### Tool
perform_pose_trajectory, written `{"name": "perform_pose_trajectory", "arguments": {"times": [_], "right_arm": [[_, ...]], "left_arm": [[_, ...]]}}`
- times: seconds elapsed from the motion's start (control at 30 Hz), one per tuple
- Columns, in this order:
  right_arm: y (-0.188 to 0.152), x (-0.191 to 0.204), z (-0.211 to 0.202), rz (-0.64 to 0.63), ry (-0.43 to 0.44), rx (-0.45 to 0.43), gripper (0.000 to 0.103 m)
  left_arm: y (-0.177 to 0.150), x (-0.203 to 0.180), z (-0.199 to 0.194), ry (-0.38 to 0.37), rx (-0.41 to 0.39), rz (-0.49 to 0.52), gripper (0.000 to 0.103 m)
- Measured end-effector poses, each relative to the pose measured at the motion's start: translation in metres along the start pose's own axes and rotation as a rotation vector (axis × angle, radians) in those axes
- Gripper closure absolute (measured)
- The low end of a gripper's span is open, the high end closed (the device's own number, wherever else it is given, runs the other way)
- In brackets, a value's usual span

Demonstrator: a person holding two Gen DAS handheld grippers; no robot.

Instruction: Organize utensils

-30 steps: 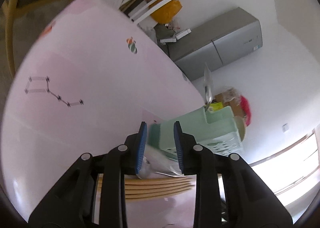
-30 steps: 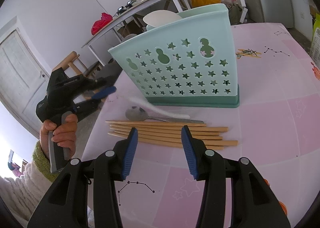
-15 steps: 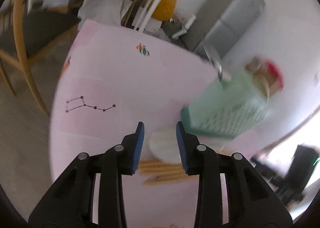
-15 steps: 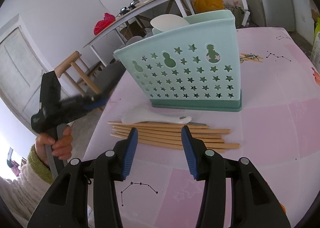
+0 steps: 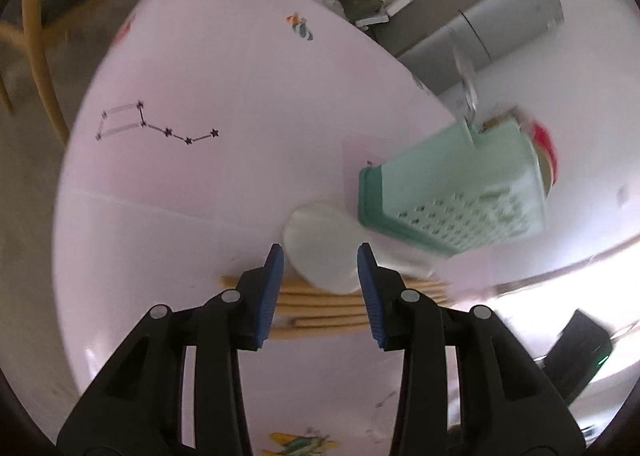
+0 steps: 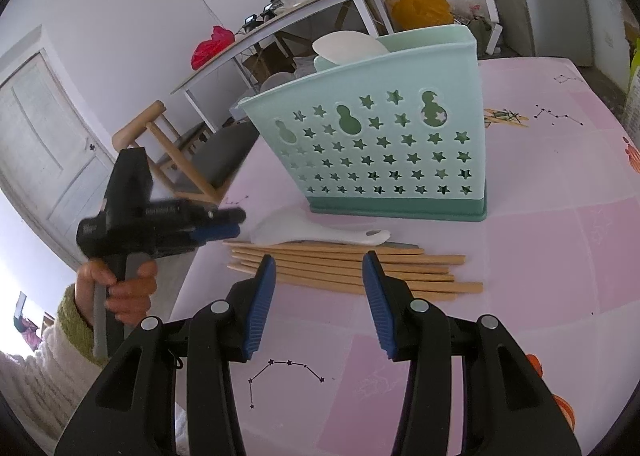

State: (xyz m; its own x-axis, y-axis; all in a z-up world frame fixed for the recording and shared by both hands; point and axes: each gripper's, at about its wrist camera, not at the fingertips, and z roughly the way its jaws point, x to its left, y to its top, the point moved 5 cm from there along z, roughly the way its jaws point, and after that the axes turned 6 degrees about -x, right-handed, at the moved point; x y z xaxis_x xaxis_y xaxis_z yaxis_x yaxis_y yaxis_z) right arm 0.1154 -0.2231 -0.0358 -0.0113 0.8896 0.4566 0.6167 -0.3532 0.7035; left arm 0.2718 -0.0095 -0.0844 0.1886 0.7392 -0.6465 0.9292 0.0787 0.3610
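Utensils wait on a pink table point(image 6: 560, 256): white spoon point(image 6: 304, 234) beside wooden chopsticks point(image 6: 352, 268), before the mint caddy point(image 6: 380, 151). Left gripper point(image 5: 320, 272) hovers over the spoon, tongs apart; right gripper point(image 6: 318, 284) likewise apart, empty. Next, probably descending and closing on the spoon.

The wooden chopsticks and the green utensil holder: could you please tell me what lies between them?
A white rice paddle lies between the chopsticks and the holder, seen in the right wrist view.
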Motion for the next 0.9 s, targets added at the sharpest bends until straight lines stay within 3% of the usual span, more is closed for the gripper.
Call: {"name": "perform_pose_trajectory", "arguments": {"times": [0.17,0.43,0.67,0.9], "right_arm": [[-0.002,-0.002,-0.001,0.005,-0.002,0.000,0.059],[-0.003,-0.005,-0.001,0.012,0.002,0.001,0.059],[-0.002,-0.008,-0.003,0.020,-0.005,-0.003,0.059],[-0.004,-0.010,-0.002,0.027,-0.001,0.001,0.059]], "left_arm": [[0.002,0.013,0.012,-0.010,0.090,-0.106,0.067],[-0.002,0.025,0.012,-0.073,0.123,-0.250,0.067],[-0.008,0.018,0.005,-0.160,0.068,-0.301,0.069],[-0.005,0.007,0.006,-0.233,0.018,-0.326,0.082]]}}
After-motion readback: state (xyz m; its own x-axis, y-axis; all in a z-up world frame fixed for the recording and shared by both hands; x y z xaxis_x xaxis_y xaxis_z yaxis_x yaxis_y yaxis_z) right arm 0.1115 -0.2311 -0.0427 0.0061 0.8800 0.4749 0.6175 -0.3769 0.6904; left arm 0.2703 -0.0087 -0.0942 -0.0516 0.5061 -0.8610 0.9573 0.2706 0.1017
